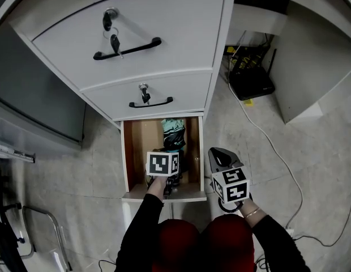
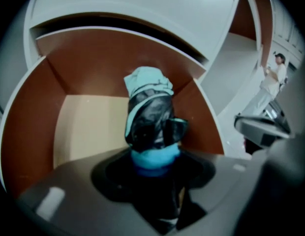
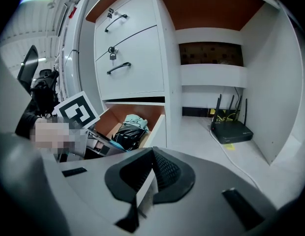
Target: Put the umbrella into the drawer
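The folded black-and-teal umbrella [image 1: 174, 130] was already inside the open bottom drawer [image 1: 126, 157]. It lay lengthwise between the reddish-brown side walls, with its pale far end toward the back wall. The left gripper [image 2: 155, 156] had its jaws clamped round the umbrella's near, teal-banded end. Whether the umbrella rested on the drawer's light wooden bottom or hung just above it could not be told from any view.

The right gripper [image 3: 152, 171] was held beside the drawer's right wall, outside it, with its jaws closed together on nothing.

By the look of it, the task was close to its end. What was left was to let go of the umbrella and draw the left gripper clear. The drawer stood pulled out, though the task did not call for shutting it.

The drawer belonged to a white cabinet [image 1: 218, 50] with two closed drawers above it. Each of those had a black handle, and keys [image 1: 114, 41] hung in their locks. To the cabinet's right a black router [image 1: 252, 83] with antennas sat in a white recess, and a white cable [image 1: 272, 146] trailed from it across the pale, mottled floor [image 1: 96, 169]. In the left gripper view, a person in light clothes [image 2: 271, 82] stood far off at the right.
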### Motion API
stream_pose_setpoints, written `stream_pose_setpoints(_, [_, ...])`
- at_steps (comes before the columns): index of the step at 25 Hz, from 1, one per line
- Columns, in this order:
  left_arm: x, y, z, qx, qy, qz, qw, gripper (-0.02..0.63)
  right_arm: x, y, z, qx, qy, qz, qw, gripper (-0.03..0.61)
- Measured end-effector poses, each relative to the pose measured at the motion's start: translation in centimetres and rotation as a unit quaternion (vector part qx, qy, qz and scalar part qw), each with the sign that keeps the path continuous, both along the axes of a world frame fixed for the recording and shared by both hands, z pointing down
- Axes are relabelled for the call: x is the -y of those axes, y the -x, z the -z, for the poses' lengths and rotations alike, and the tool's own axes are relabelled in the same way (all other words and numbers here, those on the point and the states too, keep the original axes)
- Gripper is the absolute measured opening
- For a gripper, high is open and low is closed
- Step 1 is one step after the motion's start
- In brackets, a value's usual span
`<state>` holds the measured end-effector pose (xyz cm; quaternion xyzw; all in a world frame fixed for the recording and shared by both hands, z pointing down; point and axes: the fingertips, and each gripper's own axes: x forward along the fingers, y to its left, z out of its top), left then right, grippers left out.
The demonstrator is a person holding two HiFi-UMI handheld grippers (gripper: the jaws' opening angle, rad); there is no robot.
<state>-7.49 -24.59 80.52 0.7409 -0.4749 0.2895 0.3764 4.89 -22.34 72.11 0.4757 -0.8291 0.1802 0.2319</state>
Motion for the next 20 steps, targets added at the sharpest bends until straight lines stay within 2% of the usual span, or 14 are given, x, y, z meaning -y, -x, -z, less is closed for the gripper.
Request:
stream_pose_setpoints(14, [0.8, 0.2, -1.3, 0.014, -0.001, 0.020, 0.9997, 0.275, 0.1, -0.5, 0.0, -0.009, 0.000, -0.003, 1.000, 0.002])
stream_pose_setpoints(20, [1.1, 0.4, -1.0, 0.037, -0.023, 0.023, 0.9988, 0.342, 0.3, -0.5, 0.5, -0.008, -0.005, -0.010, 1.000, 0.002])
